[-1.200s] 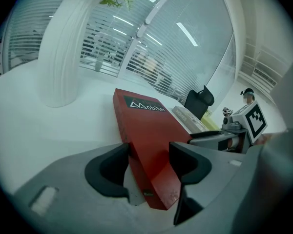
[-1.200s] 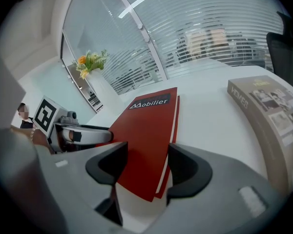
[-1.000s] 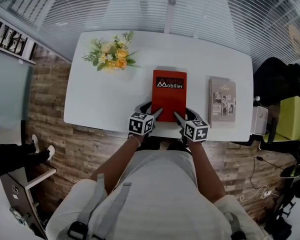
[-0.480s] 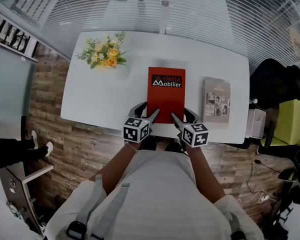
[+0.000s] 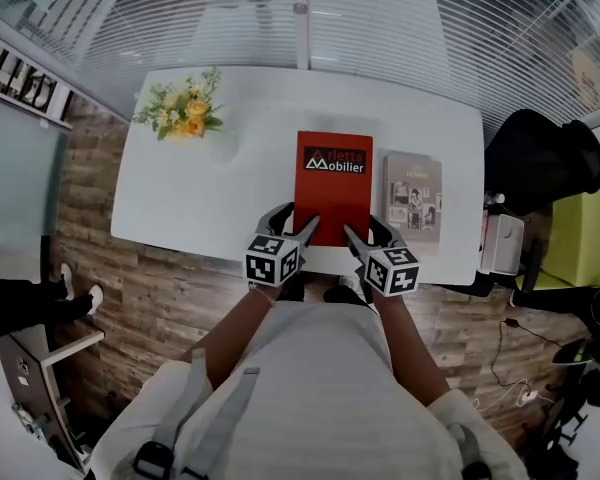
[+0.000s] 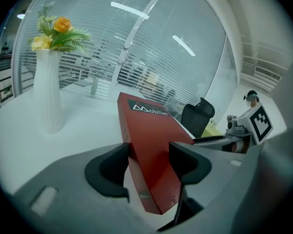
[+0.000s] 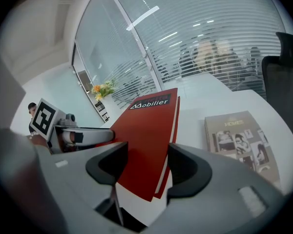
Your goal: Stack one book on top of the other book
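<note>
While the left gripper (image 5: pixel 298 220) and right gripper (image 5: pixel 365 226) each pinch a near corner of the thin red hardcover book (image 5: pixel 333 186) lettered "Mobilier", held just beside the grey photo-covered book (image 5: pixel 413 201), such shallow corner grips could let it sag or slip if swung across quickly.

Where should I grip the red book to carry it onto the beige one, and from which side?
Its near short edge, one gripper at each near corner, from the person's side. The red book is broad, thin and flat, so two spread holds should keep it level; the left gripper and right gripper clamp there now, clear of the beige book to its right.
</note>
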